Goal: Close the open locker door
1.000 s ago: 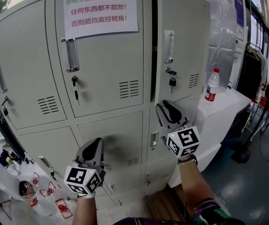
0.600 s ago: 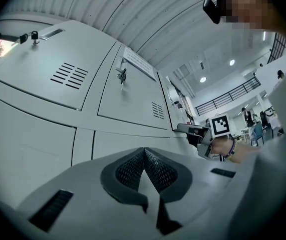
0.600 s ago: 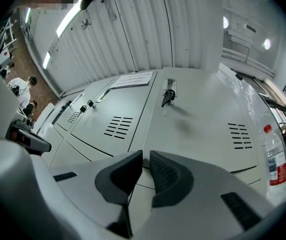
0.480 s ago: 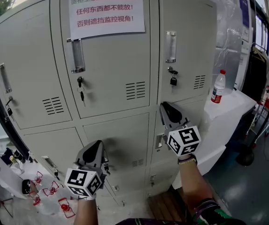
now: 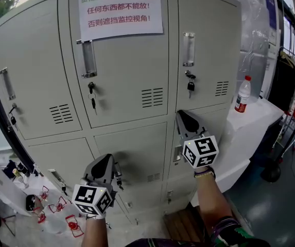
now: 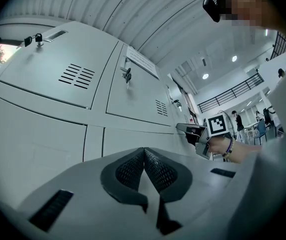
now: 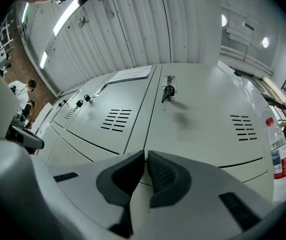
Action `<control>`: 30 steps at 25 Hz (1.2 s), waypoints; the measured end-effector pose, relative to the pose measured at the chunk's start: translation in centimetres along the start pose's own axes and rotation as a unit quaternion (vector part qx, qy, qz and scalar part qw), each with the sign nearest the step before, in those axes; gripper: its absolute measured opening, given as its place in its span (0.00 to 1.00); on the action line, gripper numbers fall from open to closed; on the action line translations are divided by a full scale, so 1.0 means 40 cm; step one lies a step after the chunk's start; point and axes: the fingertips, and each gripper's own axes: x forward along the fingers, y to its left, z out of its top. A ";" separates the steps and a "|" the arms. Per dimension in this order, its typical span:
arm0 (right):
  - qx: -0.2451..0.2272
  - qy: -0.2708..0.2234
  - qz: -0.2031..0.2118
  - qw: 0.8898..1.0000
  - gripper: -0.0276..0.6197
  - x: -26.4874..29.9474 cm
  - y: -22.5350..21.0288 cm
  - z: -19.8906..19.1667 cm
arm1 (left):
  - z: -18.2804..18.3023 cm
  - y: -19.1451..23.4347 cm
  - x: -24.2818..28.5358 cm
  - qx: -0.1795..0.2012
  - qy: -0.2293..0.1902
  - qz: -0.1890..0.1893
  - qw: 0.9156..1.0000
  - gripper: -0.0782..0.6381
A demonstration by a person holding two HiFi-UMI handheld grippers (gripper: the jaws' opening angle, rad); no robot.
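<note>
Grey locker bank (image 5: 124, 102), front view. The upper right locker door (image 5: 211, 55) appears shut, level with its neighbours. The right gripper (image 5: 184, 120) is at that door's lower edge, its fingers closing and almost together on nothing. The left gripper (image 5: 104, 163) is lower left, near a lower-row door, fingers together and empty. A bottle (image 5: 242, 94) stands on the right-hand counter (image 5: 253, 118).

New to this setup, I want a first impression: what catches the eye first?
Grey lockers fill the head view, a white paper notice in red print taped to the upper middle door. Before the lower doors two marker-cubed tools stand out: the left gripper shut, the right gripper with jaws closing on nothing. A red-labelled bottle stands on the white counter at right.
</note>
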 end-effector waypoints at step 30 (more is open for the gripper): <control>0.037 0.037 -0.039 0.998 0.03 -0.098 0.262 -0.050 | -0.083 0.269 -0.327 -0.039 0.016 0.052 0.998 0.14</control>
